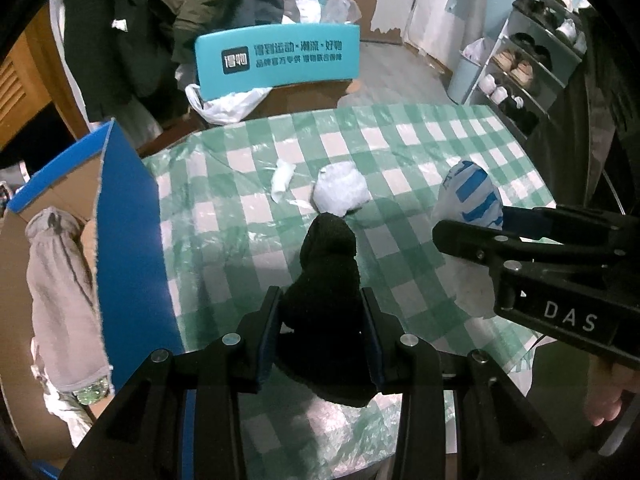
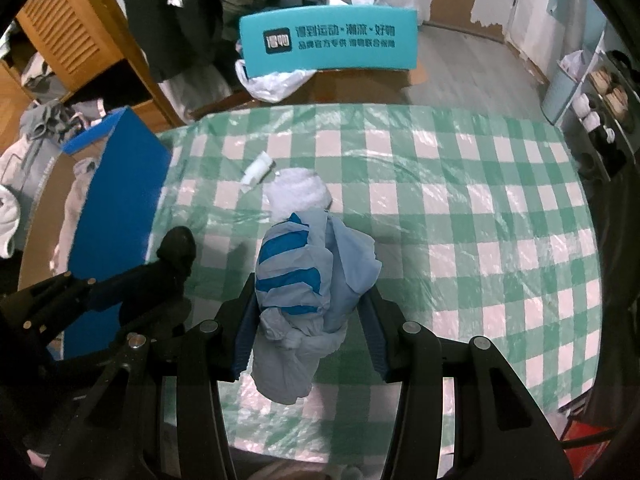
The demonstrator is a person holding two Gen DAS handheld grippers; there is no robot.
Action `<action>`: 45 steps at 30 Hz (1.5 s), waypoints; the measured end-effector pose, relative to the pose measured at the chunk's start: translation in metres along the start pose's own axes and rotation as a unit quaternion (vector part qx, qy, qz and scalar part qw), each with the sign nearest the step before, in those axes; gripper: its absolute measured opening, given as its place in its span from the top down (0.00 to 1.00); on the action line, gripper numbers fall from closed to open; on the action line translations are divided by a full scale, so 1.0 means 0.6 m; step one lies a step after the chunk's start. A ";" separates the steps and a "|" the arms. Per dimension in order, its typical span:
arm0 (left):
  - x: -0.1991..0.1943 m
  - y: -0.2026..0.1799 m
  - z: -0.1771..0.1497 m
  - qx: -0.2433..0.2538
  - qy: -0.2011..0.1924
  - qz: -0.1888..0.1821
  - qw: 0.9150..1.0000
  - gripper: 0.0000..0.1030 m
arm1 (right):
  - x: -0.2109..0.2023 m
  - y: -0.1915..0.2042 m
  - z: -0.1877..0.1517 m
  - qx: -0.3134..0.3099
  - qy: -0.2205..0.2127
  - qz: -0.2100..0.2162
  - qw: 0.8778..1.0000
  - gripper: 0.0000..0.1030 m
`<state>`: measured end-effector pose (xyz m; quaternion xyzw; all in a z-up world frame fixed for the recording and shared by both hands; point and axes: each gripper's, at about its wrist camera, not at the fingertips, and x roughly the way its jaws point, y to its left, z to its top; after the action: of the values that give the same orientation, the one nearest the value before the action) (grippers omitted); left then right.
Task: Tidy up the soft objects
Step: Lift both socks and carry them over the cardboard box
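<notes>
Left tool (image 1: 322, 312) is pinching a black sock (image 1: 326, 272) between its pads, sock sticking up and forward past the fingertips, lifted off the desk (image 1: 420, 148). Right tool (image 2: 308, 320) is pinching a blue-striped cloth bundle (image 2: 296, 276), also held up, bulk of it bulging ahead of the tips and a tail hanging below.

Blue cardboard box (image 1: 128, 216) is sitting just left of the left tool, with a grey garment (image 1: 56, 280) already inside. Ahead of both tools a white fluffy ball (image 1: 340, 192) and a small white scrap (image 1: 282, 178) are lying on the desk, waiting.

Likely step: carrying both items to the box.

Risks:
- sock is gripped low and floppy, so it may be slipping out during the swing left
- bundle's hanging tail may be catching the box wall
- both tools are close together; right crossing left could be bumping the other
- early release would be dropping items outside the box
</notes>
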<state>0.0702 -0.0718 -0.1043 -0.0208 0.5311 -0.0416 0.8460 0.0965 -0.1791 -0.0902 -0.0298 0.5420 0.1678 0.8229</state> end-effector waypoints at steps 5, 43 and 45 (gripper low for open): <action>-0.021 0.009 0.002 -0.003 -0.011 0.003 1.000 0.63 | -0.017 0.012 0.004 -0.007 -0.012 0.008 1.000 0.55; -0.141 0.140 -0.027 -0.059 -0.066 0.045 0.995 0.63 | -0.069 0.190 0.045 -0.090 -0.056 0.096 0.990 0.55; -0.145 0.152 -0.031 -0.066 -0.068 0.047 0.994 0.63 | -0.067 0.201 0.047 -0.095 -0.054 0.098 0.989 0.55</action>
<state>0.0204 0.0273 -0.0415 -0.0543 0.4747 0.0351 0.8778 0.0696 -0.0689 -0.0262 -0.0451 0.4783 0.3001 0.8241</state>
